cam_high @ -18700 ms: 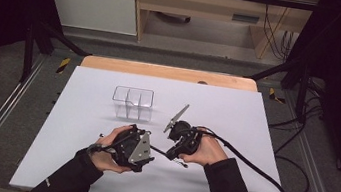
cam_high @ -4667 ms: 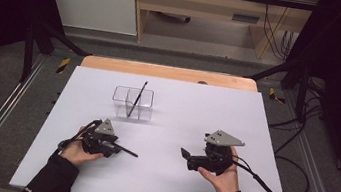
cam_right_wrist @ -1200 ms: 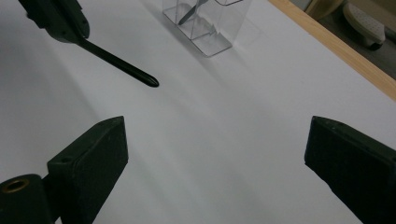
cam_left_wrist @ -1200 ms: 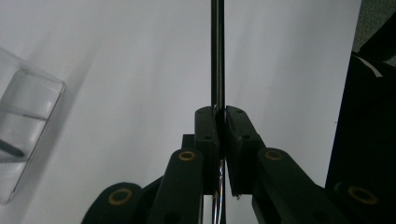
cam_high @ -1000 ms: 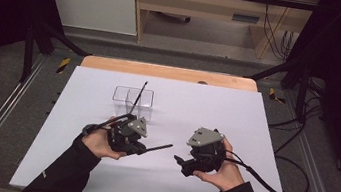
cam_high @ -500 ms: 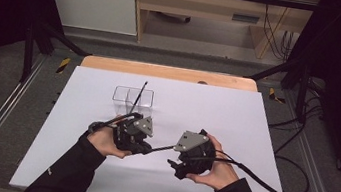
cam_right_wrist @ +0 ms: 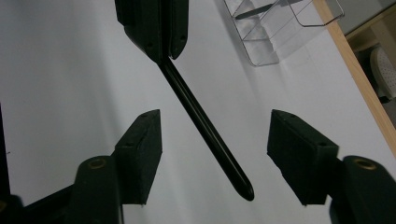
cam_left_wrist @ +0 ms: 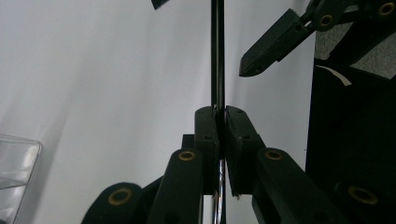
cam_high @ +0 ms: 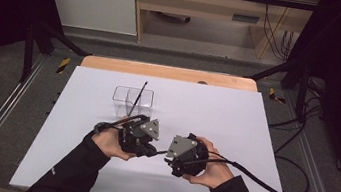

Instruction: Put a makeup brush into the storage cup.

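High view: two grippers meet near the middle of the white worktop [cam_high: 255,128]. The left gripper [cam_high: 151,150] is clamped tight on one slim black utensil [cam_right_wrist: 205,126], whose free end reaches between the right gripper [cam_high: 169,157] jaws, which stand wide apart and clear of it. One clear divided container [cam_high: 131,101] sits at 11 o'clock from the grippers, with a second black utensil [cam_high: 139,95] leaning upright inside it.

Matt black plastic jaws of the left gripper [cam_left_wrist: 220,140] and right gripper [cam_right_wrist: 215,161]; glossy black rod [cam_right_wrist: 205,128]; clear, smooth plastic organiser [cam_high: 132,99]; matt white table cover [cam_high: 235,120] over a pale wooden edge [cam_high: 169,72].
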Demonstrator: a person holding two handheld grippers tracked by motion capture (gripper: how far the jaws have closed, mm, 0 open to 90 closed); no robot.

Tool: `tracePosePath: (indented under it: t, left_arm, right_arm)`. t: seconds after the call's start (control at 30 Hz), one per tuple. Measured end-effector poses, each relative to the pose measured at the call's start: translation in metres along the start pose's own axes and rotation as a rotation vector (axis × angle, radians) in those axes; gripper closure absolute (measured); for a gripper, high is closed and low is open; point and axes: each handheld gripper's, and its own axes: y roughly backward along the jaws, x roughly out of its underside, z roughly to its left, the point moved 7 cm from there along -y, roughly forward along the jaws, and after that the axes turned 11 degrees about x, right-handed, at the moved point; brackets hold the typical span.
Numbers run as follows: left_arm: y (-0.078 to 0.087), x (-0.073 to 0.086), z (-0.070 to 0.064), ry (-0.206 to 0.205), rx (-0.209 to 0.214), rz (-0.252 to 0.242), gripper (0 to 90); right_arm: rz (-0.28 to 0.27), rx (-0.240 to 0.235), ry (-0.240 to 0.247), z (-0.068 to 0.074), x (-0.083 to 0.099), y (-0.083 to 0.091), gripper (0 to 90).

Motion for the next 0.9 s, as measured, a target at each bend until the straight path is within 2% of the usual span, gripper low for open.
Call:
tracePosePath:
  t: [0.17, 0.5, 0.73, 0.9]
  left_arm:
    - [-0.0010, -0.0025, -0.0009, -0.002, 0.006, 0.003, 83.8]
    - [-0.0018, -0.0073, -0.0033, -0.010, 0.011, 0.008, 83.8]
    - [-0.0006, -0.0067, -0.0038, -0.018, 0.014, 0.007, 83.7]
    - [0.0037, -0.0075, -0.0009, -0.021, -0.006, -0.029, 81.1]
  right_arm:
    - [-0.009, -0.009, 0.042, 0.0009, 0.0002, -0.0004, 48.7]
    - [-0.021, -0.050, 0.077, 0.0041, -0.0014, -0.0019, 70.1]
    - [-0.022, -0.086, 0.094, 0.0060, -0.0003, -0.0013, 75.0]
    - [-0.019, -0.128, 0.096, 0.0071, 0.0008, -0.0001, 81.5]
